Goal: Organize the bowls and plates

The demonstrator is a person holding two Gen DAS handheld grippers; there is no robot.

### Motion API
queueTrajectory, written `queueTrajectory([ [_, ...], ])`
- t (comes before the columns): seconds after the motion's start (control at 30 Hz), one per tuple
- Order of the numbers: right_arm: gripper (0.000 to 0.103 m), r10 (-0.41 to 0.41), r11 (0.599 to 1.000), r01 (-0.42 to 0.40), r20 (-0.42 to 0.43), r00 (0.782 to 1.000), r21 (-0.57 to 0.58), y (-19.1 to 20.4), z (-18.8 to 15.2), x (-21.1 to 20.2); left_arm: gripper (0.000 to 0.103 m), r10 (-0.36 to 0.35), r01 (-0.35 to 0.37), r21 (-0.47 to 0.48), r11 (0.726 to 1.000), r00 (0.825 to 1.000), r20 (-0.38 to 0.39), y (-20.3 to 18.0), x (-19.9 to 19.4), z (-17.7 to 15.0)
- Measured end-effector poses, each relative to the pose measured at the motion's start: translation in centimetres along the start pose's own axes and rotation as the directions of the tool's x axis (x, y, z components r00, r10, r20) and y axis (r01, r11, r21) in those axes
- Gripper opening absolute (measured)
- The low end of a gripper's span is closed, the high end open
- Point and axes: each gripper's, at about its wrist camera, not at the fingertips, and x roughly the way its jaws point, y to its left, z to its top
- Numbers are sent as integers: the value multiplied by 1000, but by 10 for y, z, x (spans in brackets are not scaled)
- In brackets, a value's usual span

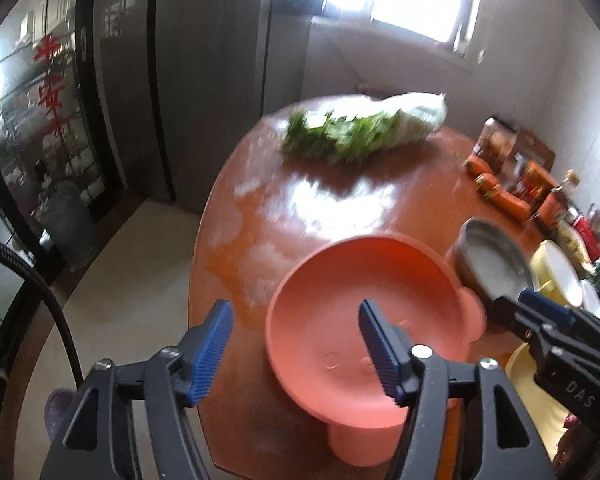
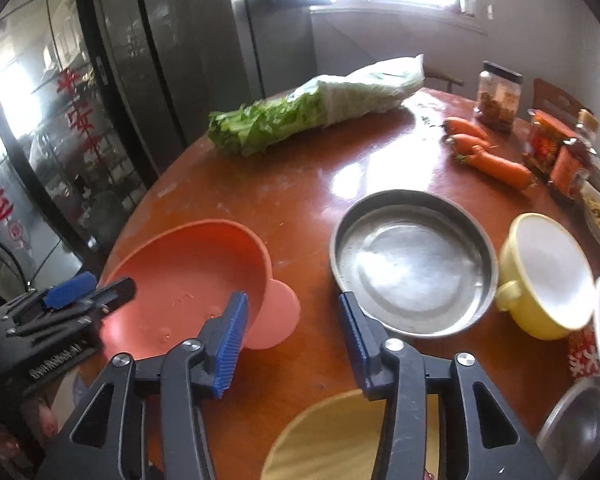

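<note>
both grippers, left gripper (image 1: 296, 354) and right gripper (image 2: 293, 338), gape part-open and empty over the pink bowl (image 2: 188, 280); steel plate (image 2: 412, 264) sits just right of it. likely between placements; next, pick another dish.

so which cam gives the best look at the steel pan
The right wrist view: the steel pan sits whole, sharp and near centre, its empty inside plain. In the left wrist view it is off to the right, blurred, its near rim cut by the right hand-held gripper.
</note>
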Motion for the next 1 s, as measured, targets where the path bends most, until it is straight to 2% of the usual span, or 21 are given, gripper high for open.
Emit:
queueTrajectory([
  [0.2, 58, -25, 998, 21, 64, 998, 60, -21, -10, -51, 73, -84, 79, 83, 993, 995, 59, -38, -27, 2],
  [0.47, 65, -74, 990, 54, 152, 986, 128, -53, -31, -113, 74, -154, 144, 170, 975, 987, 48, -89, -43, -15],
  [0.7, 67, -97, 985, 65, 198, 975, 162, -74, -47, -148, 77, -179, 164, 220, 962, 983, 47, -115, -55, -34],
  [1.0, 70, -90, 980, 50, 200, 976, 193, -90, -77, -173, 78, -199, 181, 268, 946, 979, 44, -138, -67, -53],
])
